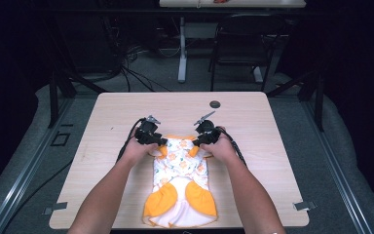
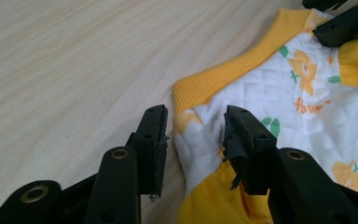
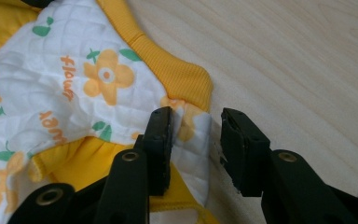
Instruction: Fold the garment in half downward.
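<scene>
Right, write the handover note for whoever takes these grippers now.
Left gripper: open, jaws astride the near-left corner fold of the baby garment, not pressing it.
Right gripper: open, the opposite corner fold between its jaws, fabric loose.
Garment: flat on the table, white floral quilting, yellow ribbed band at the far end, orange sleeves folded onto the body.
Done: sleeves folded in.
Left: likely grip both corners and fold lengthwise.

A pale wooden table (image 1: pixel 112 146) carries a folded white-and-orange flowered garment (image 1: pixel 180 187).
</scene>
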Demonstrator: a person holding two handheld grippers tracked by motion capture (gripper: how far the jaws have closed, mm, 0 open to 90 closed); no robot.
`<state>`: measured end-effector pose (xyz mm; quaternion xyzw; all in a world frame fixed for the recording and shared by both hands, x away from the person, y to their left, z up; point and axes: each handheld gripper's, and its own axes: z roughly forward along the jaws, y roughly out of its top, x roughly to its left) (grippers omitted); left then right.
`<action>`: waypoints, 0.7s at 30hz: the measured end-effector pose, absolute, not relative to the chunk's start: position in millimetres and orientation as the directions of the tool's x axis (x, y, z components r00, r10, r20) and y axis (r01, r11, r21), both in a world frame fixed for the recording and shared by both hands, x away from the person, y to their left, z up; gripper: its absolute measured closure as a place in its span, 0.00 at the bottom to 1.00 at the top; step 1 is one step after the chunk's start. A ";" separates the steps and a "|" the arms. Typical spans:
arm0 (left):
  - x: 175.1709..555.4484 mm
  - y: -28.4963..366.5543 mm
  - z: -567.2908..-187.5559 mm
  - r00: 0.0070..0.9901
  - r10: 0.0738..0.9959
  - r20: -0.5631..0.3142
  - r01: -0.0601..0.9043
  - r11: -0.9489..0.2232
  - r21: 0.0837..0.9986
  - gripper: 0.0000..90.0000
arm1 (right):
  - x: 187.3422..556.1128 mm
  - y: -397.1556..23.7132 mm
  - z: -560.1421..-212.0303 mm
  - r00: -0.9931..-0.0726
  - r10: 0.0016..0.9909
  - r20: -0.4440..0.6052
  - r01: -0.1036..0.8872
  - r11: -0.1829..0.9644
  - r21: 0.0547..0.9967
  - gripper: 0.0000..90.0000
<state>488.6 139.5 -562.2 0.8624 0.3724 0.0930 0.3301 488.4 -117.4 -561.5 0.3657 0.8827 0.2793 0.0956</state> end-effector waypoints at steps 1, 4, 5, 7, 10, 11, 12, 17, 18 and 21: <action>488.6 139.3 -563.1 0.703 0.706 -0.086 0.584 -0.504 0.636 0.64 | 488.4 -117.5 -562.1 -0.712 0.701 0.039 0.594 0.573 0.565 0.68; 488.4 137.7 -565.4 0.706 0.705 -0.071 0.584 -0.522 0.622 0.63 | 488.8 -118.1 -563.0 -0.706 0.707 0.048 0.605 0.566 0.560 0.66; 488.1 136.9 -566.0 0.704 0.706 -0.072 0.585 -0.520 0.623 0.63 | 488.7 -117.9 -564.0 -0.698 0.713 0.058 0.611 0.552 0.567 0.66; 487.6 136.0 -567.2 0.704 0.707 -0.067 0.585 -0.523 0.621 0.63 | 488.9 -117.9 -563.3 -0.707 0.705 0.050 0.605 0.567 0.560 0.66; 487.2 136.0 -567.6 0.700 0.711 -0.073 0.590 -0.517 0.620 0.64 | 487.9 -116.5 -563.5 -0.709 0.704 0.052 0.603 0.566 0.562 0.72; 486.9 135.9 -567.9 0.695 0.714 -0.080 0.595 -0.510 0.621 0.65 | 487.8 -116.1 -562.4 -0.716 0.696 0.049 0.600 0.579 0.551 0.74; 486.7 136.0 -568.1 0.694 0.715 -0.084 0.597 -0.507 0.622 0.66 | 486.6 -114.1 -563.8 -0.706 0.706 0.059 0.605 0.559 0.567 0.76; 485.6 136.5 -568.9 0.694 0.713 -0.102 0.601 -0.495 0.628 0.74 | 485.2 -111.0 -561.8 -0.704 0.708 0.055 0.615 0.569 0.546 0.84; 485.4 136.7 -569.3 0.696 0.710 -0.103 0.598 -0.495 0.631 0.74 | 485.2 -111.0 -561.8 -0.704 0.708 0.055 0.615 0.569 0.546 0.84; 485.0 137.7 -570.1 0.698 0.706 -0.118 0.599 -0.486 0.637 0.82 | 485.1 -110.0 -560.7 -0.716 0.697 0.044 0.607 0.589 0.534 0.88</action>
